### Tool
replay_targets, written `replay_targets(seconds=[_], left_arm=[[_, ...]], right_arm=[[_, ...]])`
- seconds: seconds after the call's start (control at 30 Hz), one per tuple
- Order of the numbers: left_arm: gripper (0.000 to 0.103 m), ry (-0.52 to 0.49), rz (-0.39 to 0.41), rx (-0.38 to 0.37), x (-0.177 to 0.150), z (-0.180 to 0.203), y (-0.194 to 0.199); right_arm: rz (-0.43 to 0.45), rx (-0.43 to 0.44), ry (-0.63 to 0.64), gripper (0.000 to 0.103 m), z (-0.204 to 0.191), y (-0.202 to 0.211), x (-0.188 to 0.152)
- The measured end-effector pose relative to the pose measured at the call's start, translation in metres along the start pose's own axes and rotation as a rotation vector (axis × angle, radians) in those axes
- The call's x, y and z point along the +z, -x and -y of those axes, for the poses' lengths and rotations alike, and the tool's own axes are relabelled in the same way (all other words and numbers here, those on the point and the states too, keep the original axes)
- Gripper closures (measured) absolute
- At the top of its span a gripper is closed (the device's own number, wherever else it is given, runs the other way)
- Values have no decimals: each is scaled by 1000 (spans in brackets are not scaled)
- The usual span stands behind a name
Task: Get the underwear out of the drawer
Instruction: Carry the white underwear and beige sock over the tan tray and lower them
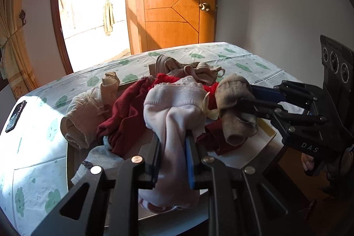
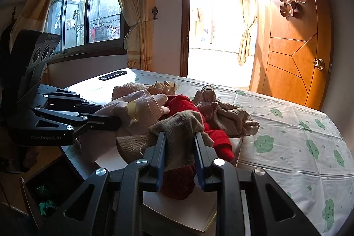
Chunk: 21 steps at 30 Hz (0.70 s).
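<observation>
- Between my left gripper's [image 1: 174, 158] jaws hangs a pale pink piece of underwear [image 1: 174, 107], clamped tight, just above the heap of clothes.
- My right gripper [image 2: 180, 145] is closed on a brown knitted garment [image 2: 177, 125], to the right of the pink one and touching it.
- Under both lie a red garment [image 1: 126, 112] and beige pieces [image 1: 88, 112], piled on a white board [image 2: 177, 211].
- Beneath that, a table with a green-cloud cloth [image 2: 298, 143]; a phone [image 1: 16, 113] lies far left.
- Beyond stands a wooden door [image 1: 174, 3].
</observation>
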<state>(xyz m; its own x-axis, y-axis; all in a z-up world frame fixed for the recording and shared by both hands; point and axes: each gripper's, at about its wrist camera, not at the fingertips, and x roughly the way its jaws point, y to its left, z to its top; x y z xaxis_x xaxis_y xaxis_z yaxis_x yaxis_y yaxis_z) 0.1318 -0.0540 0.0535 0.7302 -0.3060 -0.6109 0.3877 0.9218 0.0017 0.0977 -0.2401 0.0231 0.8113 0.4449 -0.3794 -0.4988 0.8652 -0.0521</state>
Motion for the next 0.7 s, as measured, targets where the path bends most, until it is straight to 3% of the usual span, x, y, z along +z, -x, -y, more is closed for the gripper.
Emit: replay_targets(seconds=[0.37,0.7], left_arm=[[85,23,-92,25,-6,-4,-30],[77,16,-95,50,-13,0,-36]], right_arm=[[-73,-14,-9,76,0,-27,-1],[-110,-27,20,74,-3,-33,-2]])
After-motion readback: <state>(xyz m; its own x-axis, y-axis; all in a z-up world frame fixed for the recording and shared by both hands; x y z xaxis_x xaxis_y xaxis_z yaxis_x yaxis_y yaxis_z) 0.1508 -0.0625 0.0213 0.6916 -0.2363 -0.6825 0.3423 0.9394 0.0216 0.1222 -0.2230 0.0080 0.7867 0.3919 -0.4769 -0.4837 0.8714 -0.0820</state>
